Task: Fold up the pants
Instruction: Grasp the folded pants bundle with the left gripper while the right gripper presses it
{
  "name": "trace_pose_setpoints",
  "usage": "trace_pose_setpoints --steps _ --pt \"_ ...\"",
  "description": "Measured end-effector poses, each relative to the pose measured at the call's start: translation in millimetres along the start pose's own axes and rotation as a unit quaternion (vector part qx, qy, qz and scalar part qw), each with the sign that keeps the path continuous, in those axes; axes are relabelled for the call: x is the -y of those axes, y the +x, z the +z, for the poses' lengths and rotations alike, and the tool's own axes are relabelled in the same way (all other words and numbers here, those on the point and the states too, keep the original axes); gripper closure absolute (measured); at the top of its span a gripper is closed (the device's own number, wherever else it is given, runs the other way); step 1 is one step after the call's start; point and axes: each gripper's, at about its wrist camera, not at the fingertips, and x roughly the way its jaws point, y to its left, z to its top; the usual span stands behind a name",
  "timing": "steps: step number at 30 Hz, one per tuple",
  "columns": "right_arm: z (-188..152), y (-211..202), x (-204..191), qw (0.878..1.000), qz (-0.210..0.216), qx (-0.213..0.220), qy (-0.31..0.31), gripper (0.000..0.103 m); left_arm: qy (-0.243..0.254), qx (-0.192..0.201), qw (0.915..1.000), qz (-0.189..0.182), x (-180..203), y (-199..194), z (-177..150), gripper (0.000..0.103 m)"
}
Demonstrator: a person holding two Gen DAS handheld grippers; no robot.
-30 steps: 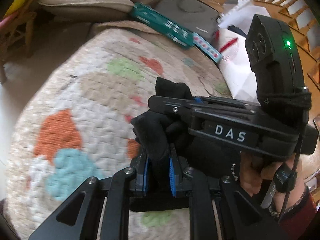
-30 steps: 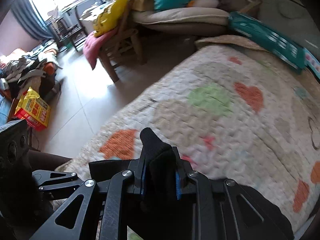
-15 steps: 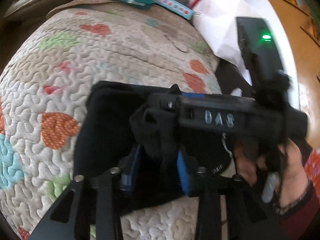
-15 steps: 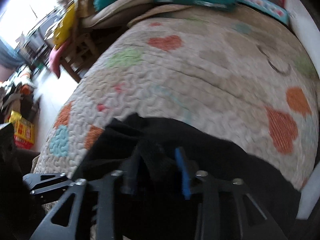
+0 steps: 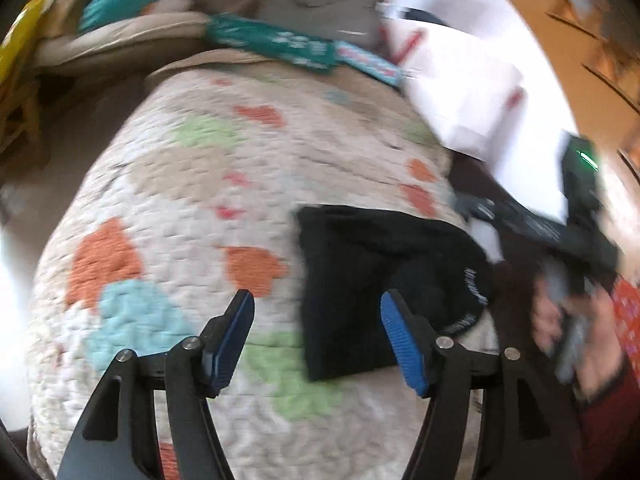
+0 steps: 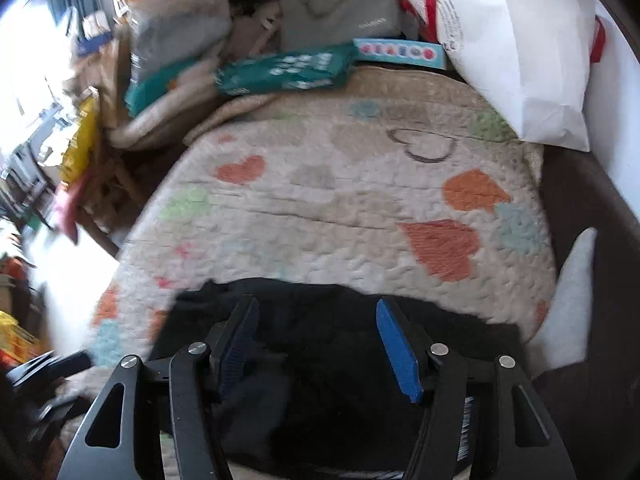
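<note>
The black pants lie folded in a compact pile on the heart-patterned quilt. My left gripper is open and empty, just above the pile's left edge. In the right wrist view the pants fill the near part of the quilt, and my right gripper is open and empty right over them. The right gripper's black body also shows, blurred, at the right of the left wrist view, held by a hand.
A white pillow leans at the quilt's far right. Teal packages, a grey bag and stacked cushions crowd the far edge. A wooden chair and floor lie beyond the quilt's left edge.
Both grippers were shut on the black pants and have opened, letting them go. The pants now rest on the quilt, and both grippers have drawn back a little.
</note>
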Motion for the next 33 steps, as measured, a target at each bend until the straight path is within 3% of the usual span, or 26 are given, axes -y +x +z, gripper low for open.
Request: trace_pose_setpoints --steps 3,5,7,8,10,16,20,23,24,26,27,28,29,31,33 --pt "-21 12 -19 0.996 0.08 -0.029 0.02 0.046 -0.023 0.007 0.9994 0.025 -29 2 2 0.038" --pt "-34 25 -23 0.993 0.096 -0.052 0.033 0.046 -0.04 0.005 0.9988 0.028 -42 3 1 0.038" --pt "-49 50 -22 0.993 0.059 -0.093 0.036 0.046 -0.05 0.004 0.9984 0.027 -47 7 0 0.038" --pt "-56 64 -18 0.991 0.017 -0.124 0.037 0.047 -0.054 0.005 0.9982 0.027 -49 10 0 0.038" --pt "-59 70 -16 0.991 -0.003 -0.128 0.035 0.051 -0.059 0.003 0.998 0.021 -46 19 1 0.038" --pt "2 54 -49 0.996 0.036 -0.075 -0.024 0.051 -0.042 -0.037 0.9978 -0.035 -13 62 -4 0.038" --pt "39 82 -84 0.989 0.043 -0.104 -0.093 0.051 -0.003 -0.05 0.9986 -0.017 1 78 -15 0.038" --pt "47 110 -110 0.979 0.047 -0.138 -0.144 0.051 -0.013 -0.056 0.998 -0.025 -3 85 -20 0.039" --pt "47 124 -120 0.973 0.046 -0.158 -0.165 0.051 -0.009 -0.054 0.9982 -0.024 -2 86 -21 0.042" --pt "42 143 -126 0.964 0.036 -0.184 -0.189 0.051 0.006 -0.062 0.9977 -0.028 3 91 -23 0.07" --pt "38 152 -130 0.958 0.021 -0.201 -0.202 0.056 0.011 -0.068 0.9971 -0.032 5 92 -25 0.075" --pt "33 162 -133 0.95 0.003 -0.225 -0.216 0.089 0.016 -0.068 0.9971 -0.029 7 93 -27 0.075" --pt "28 169 -136 0.942 -0.01 -0.244 -0.23 0.095 0.022 -0.063 0.9975 -0.023 10 92 -29 0.075" --pt "27 167 -141 0.937 -0.025 -0.24 -0.251 0.096 0.031 -0.057 0.9978 -0.013 14 92 -31 0.075" --pt "34 166 -140 0.941 -0.044 -0.227 -0.246 0.098 0.032 -0.055 0.9979 -0.01 16 94 -32 0.076"
